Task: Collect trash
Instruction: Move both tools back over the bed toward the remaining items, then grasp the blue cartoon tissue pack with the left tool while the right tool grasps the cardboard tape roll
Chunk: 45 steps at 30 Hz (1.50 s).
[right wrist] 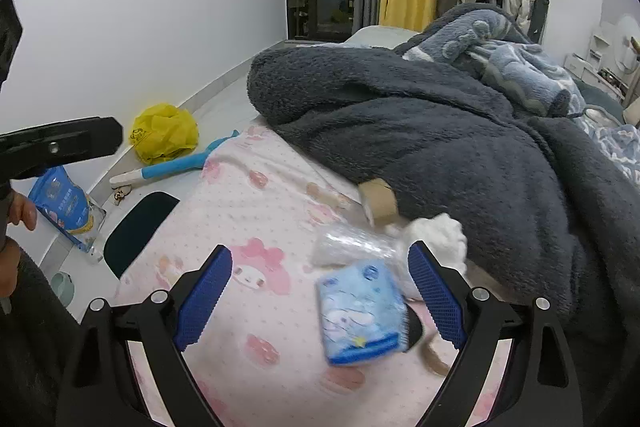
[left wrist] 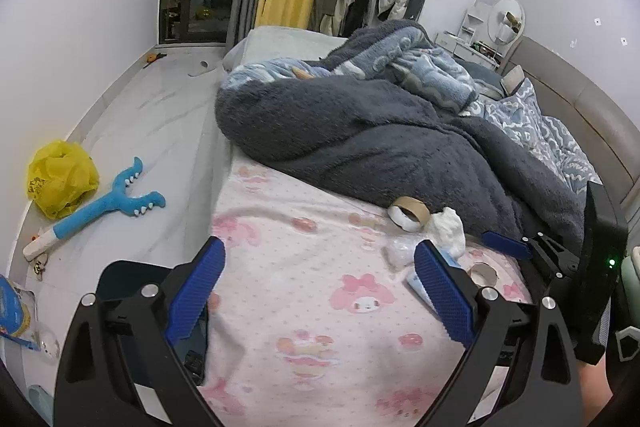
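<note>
Two claws, both spread wide and empty, over the pink bedsheet (right wrist: 256, 227). Left claw (left wrist: 316, 291) hangs clear at lower centre; right claw (right wrist: 320, 301) frames the blue tissue pack (right wrist: 362, 315), plastic wrapper (right wrist: 352, 243), tape roll (right wrist: 380, 203), white wad (right wrist: 438, 231) clustered lower right, likely gathered for pickup.

Blue tissue pack (right wrist: 362, 313) motion-blurred; blanket (right wrist: 460, 147) hides tape roll (right wrist: 380, 201) partly.

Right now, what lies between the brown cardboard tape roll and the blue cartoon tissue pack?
In the right wrist view, a crumpled clear plastic wrapper lies between brown cardboard tape roll and blue cartoon tissue pack.
</note>
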Motion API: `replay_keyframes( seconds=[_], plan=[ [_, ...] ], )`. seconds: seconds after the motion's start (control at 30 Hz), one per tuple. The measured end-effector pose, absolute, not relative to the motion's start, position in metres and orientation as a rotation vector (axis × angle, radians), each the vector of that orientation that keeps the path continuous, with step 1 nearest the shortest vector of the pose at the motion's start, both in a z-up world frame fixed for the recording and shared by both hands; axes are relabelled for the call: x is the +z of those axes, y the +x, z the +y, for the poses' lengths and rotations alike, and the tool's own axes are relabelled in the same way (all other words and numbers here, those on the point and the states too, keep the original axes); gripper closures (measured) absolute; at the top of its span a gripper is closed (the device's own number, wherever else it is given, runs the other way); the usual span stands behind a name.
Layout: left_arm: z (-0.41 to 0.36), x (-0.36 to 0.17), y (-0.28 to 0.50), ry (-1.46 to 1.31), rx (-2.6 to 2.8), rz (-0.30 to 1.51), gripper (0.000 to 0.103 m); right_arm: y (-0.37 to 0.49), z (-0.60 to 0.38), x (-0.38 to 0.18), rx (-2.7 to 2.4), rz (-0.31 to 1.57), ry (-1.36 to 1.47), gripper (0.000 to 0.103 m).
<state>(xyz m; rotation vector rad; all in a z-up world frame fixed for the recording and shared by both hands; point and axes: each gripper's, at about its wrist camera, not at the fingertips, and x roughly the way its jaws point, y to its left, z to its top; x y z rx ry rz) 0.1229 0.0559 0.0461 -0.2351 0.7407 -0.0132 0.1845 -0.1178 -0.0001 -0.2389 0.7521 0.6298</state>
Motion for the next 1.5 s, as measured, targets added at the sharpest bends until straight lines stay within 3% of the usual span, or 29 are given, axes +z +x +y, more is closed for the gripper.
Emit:
replay_keyframes(
  seconds=[1.5],
  plan=[
    [-0.071,-0.026,0.172,-0.33,0.068,0.912,0.006,0.206,-0.252,-0.058,0.753,0.745,-0.217,0.012]
  ],
)
